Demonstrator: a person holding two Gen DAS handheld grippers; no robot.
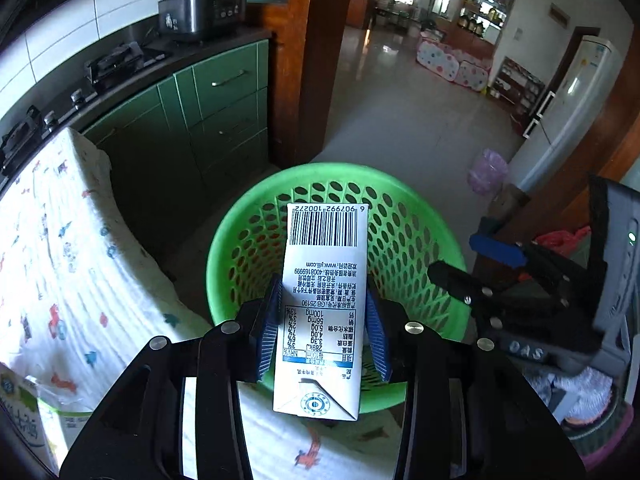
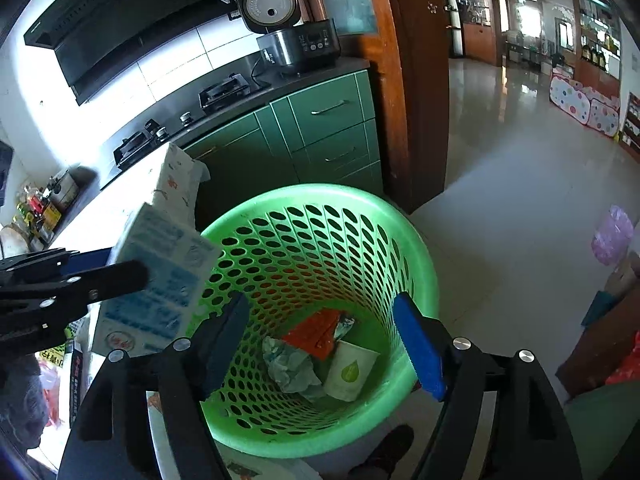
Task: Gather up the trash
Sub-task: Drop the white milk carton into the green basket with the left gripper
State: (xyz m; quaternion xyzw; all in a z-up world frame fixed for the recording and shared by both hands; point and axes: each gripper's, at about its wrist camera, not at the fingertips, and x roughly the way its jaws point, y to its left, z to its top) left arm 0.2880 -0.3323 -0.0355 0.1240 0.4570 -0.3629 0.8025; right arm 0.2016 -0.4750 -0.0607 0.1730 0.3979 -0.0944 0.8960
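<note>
My left gripper (image 1: 324, 328) is shut on a white milk carton (image 1: 324, 300) with a barcode and holds it over the near rim of the green perforated waste basket (image 1: 248, 240). In the right wrist view the carton (image 2: 160, 276) hangs at the basket's left rim (image 2: 424, 264), held by the left gripper (image 2: 120, 276). My right gripper (image 2: 324, 336) is open and empty above the basket mouth. Inside lie crumpled paper (image 2: 294, 368), a red wrapper (image 2: 316, 332) and a white packet (image 2: 350, 370). The right gripper (image 1: 476, 264) shows open at the right of the left wrist view.
A table with a patterned white cloth (image 1: 60, 260) stands left of the basket, with a green-white package (image 1: 20, 412) on it. Green kitchen cabinets (image 2: 328, 128) with a stove and rice cooker (image 2: 296, 44) lie behind. A pink bag (image 1: 486, 170) sits on the tiled floor.
</note>
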